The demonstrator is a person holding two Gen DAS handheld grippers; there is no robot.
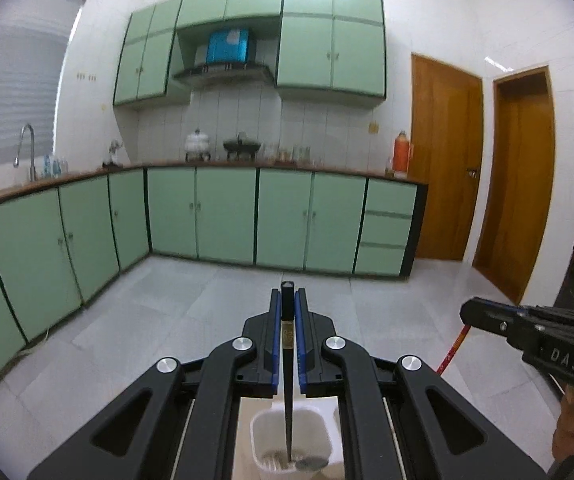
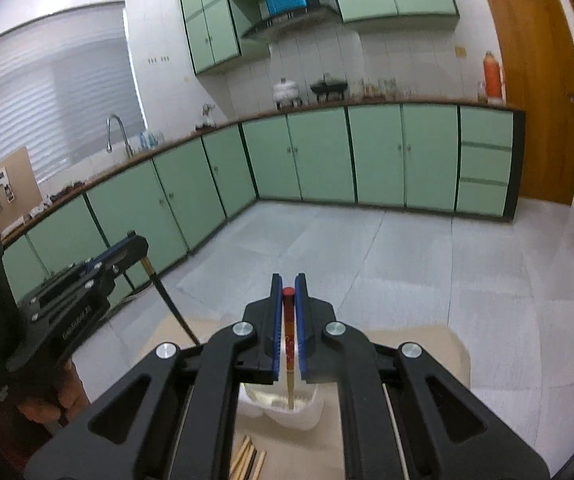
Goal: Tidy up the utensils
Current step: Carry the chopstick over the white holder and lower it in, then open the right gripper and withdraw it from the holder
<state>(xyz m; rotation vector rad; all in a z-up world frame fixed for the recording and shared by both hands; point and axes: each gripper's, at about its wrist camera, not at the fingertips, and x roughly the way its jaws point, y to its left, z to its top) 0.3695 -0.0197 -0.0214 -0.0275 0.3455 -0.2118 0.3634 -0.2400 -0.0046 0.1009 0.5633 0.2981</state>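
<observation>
**Both grippers clamp a chopstick over the white holder**

Left wrist view: left gripper point(image 1: 287, 304) closed on a black chopstick point(image 1: 287, 364), blue pads point(image 1: 274, 340) pressed to both sides. Chopstick hangs upright, lower tip down inside the white holder point(image 1: 265, 428), which sits directly below the gripper. Something grey and round lies at the holder's bottom, too blurred to name. Right gripper point(image 1: 467, 314) is off to the holder's right, a red stick point(image 1: 453, 350) hanging from it.

Right wrist view: right gripper point(image 2: 288, 292) closed on a red-topped chopstick point(image 2: 289, 344), pale lower end reaching down into the holder point(image 2: 307, 412) below. Left gripper point(image 2: 139, 246) is to the holder's left, holding the black chopstick point(image 2: 167, 300) slanted. Loose wooden chopsticks point(image 2: 249, 458) lie on the tan table point(image 2: 427, 356) just in front of the holder.
</observation>
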